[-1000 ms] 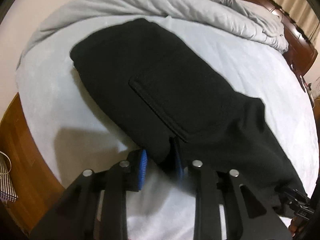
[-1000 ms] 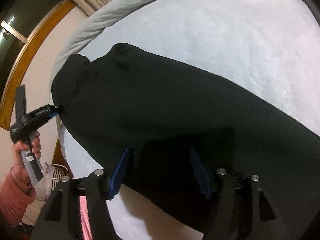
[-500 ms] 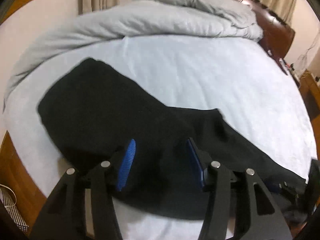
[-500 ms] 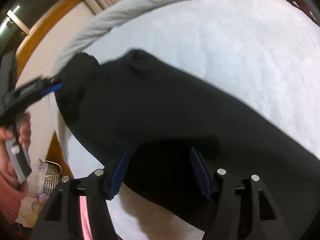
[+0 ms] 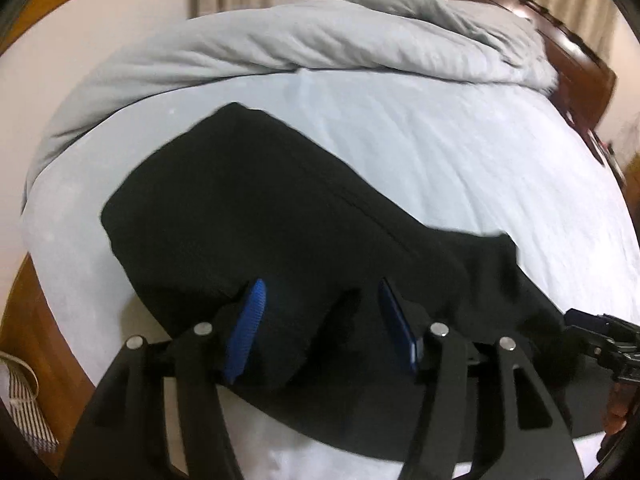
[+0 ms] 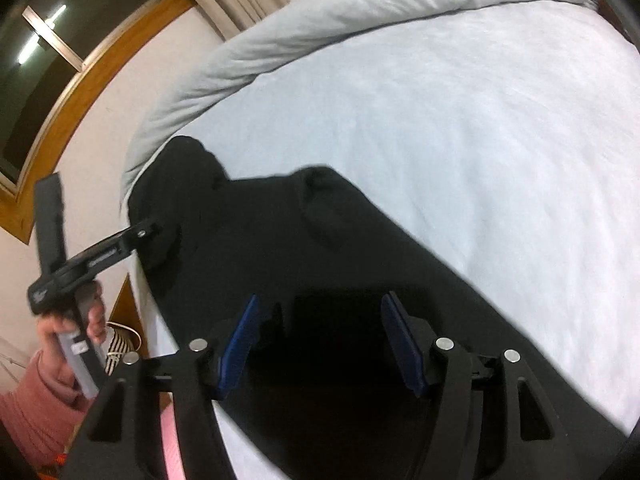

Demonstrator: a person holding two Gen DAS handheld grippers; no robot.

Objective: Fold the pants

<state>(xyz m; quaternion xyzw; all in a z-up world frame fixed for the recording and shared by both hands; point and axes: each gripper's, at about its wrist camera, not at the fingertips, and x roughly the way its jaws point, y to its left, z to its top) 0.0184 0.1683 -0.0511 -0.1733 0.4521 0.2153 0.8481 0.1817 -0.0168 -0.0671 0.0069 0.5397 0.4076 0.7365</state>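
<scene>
Nearest me, my left gripper [image 5: 320,320] has just been opening and its blue pads stand apart above the black pants [image 5: 280,220], clamping nothing; my right gripper [image 6: 320,336] hangs likewise spread over the same cloth. The pants lie across the near part of the pale bedsheet [image 5: 460,152], with the grey duvet [image 5: 340,40] bunched along the far side.

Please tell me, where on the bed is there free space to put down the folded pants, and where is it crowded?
Free: the pale sheet between the black pants and the bunched grey duvet, reaching right toward the dark headboard. A narrower strip lies left of the pants by the wooden bed edge. Crowded: the near edge, under both grippers.
</scene>
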